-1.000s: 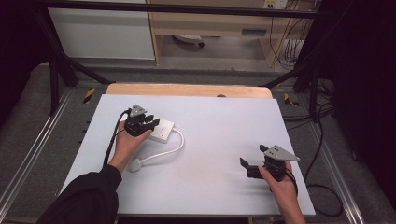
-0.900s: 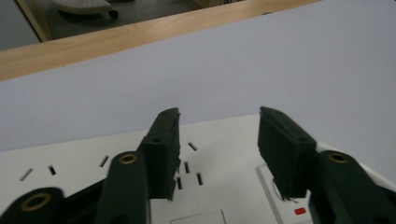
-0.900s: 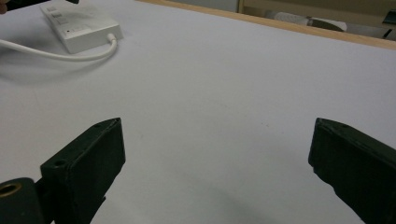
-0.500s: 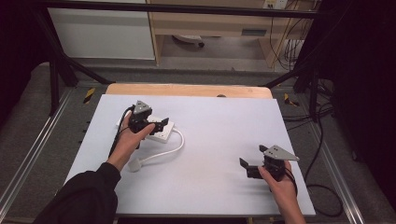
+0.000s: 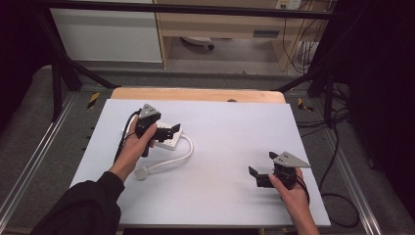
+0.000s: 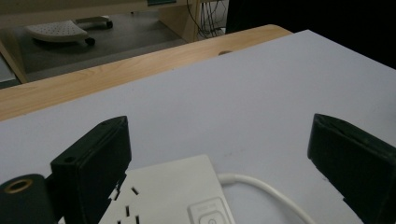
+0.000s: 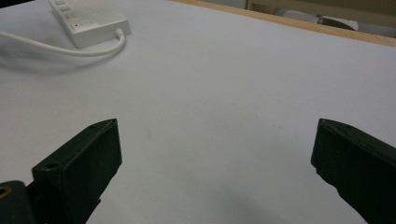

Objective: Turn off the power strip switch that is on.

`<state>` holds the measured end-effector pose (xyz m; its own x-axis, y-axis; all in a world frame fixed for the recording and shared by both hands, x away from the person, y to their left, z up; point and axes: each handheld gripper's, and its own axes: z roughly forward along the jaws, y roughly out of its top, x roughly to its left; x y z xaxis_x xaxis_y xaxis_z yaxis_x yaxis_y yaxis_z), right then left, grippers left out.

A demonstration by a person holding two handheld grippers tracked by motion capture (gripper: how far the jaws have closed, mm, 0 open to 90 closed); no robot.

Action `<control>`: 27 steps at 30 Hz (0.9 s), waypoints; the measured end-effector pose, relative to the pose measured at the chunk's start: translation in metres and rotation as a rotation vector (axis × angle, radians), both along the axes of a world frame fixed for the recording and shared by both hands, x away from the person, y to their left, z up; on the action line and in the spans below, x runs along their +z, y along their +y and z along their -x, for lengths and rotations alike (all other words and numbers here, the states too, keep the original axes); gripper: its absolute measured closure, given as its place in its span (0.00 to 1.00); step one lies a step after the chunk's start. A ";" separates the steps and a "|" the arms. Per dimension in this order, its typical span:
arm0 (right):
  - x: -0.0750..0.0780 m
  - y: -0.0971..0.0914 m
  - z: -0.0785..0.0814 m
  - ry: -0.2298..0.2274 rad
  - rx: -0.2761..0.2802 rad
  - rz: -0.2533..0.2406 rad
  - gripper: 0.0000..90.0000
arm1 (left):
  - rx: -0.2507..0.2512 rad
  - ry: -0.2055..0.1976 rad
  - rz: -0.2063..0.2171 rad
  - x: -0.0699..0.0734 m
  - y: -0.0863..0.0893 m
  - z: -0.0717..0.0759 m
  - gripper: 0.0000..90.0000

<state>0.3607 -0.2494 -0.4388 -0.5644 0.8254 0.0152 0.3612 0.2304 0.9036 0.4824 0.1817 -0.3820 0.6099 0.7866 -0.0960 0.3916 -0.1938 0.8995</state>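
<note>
Two sets of tongs, both spread wide with nothing in them. Left tongs (image 5: 172, 131) have just been opening and hang right over the white power strip (image 5: 165, 138), which lies near the table's (image 5: 235, 122) far left corner, long axis slanting toward that corner, cord (image 5: 171, 159) curling back toward the near edge. Right tongs (image 5: 255, 176) sit well apart near the near right corner, so the left hand's way closer.

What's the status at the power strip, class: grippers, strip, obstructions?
Left gripper just opened, above the power strip. Right gripper open, apart. Strip flat on table; nothing in the way.
</note>
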 end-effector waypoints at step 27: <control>0.001 -0.001 0.000 -0.012 -0.011 -0.001 0.02 | 0.045 -0.042 0.072 0.033 0.042 0.051 0.06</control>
